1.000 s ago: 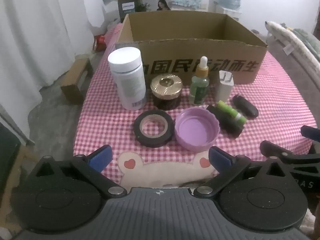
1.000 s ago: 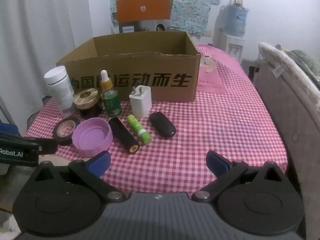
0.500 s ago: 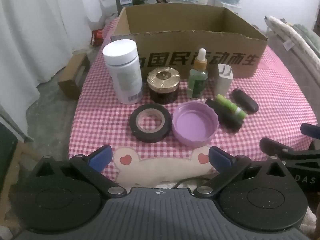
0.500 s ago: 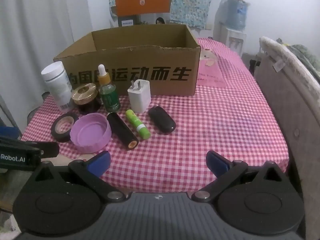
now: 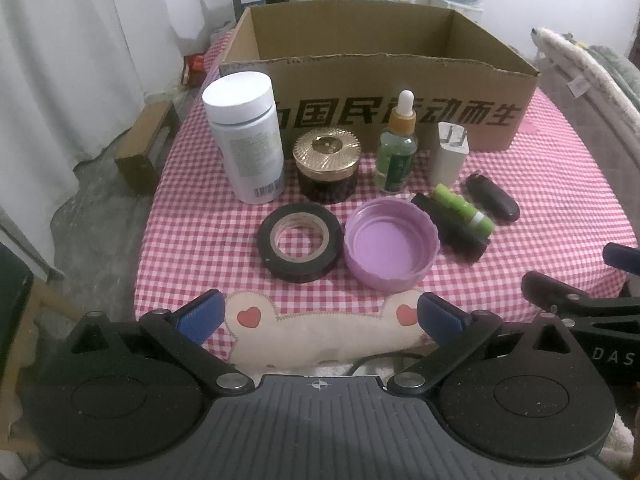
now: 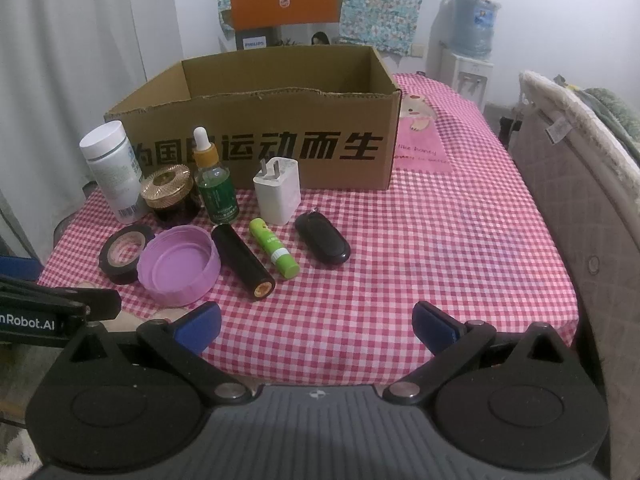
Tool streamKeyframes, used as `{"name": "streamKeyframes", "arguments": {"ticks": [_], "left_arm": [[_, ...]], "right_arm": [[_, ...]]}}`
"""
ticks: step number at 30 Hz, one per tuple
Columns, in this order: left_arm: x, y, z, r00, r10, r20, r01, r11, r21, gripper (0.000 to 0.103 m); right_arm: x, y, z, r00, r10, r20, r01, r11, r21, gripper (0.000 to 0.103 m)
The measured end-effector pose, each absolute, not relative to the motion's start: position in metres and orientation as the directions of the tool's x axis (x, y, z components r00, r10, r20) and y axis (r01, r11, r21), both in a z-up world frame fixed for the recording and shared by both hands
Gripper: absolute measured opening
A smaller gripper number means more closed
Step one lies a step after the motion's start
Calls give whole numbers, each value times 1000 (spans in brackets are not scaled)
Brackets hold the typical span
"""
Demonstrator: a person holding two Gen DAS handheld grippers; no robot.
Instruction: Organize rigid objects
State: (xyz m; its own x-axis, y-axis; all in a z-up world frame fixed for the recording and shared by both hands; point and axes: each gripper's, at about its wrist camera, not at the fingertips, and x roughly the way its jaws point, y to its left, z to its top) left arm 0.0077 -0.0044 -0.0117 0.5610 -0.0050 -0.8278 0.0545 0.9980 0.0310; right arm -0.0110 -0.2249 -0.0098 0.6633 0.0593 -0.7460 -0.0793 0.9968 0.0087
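while the left gripper (image 5: pixel 319 316) hangs at the near edge of the worktop (image 5: pixel 560 200), the black tape roll (image 5: pixel 299 247) and the purple lid (image 5: pixel 391 243) lie just beyond its blue pads, roughly centred between them and not touching either. its jaws are spread wide and hold nothing. behind those two stand the white bottle (image 5: pixel 247 136), the gold-lidded jar (image 5: pixel 327 164), the green dropper bottle (image 5: pixel 397 148) and the white charger (image 5: pixel 450 152), in a row in front of the cardboard box (image 5: pixel 380 92). the black cylinder (image 5: pixel 452 224), the green lip balm (image 5: pixel 464 210) and the black key fob (image 5: pixel 494 198) lie to the right.

the right gripper (image 6: pixel 316 322) is over bare checked cloth, with all the objects up and to its left, well apart from its jaws, which are likewise released wide and empty. its view shows the black cylinder's tan end face and a clear gap between it and the lip balm, where the left wrist view has the balm overlapping the cylinder. the left view alone shows the floor beside the worktop and the bear patch on the cloth's near edge. each view catches the other gripper at its edge.
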Motion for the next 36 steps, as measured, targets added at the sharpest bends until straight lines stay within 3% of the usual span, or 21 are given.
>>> {"name": "streamKeyframes", "arguments": {"ticks": [36], "left_arm": [[9, 0, -12, 562, -6, -827, 50, 998, 27, 103]], "right_arm": [[-10, -222, -8, 670, 60, -740, -93, 996, -4, 103]]}}
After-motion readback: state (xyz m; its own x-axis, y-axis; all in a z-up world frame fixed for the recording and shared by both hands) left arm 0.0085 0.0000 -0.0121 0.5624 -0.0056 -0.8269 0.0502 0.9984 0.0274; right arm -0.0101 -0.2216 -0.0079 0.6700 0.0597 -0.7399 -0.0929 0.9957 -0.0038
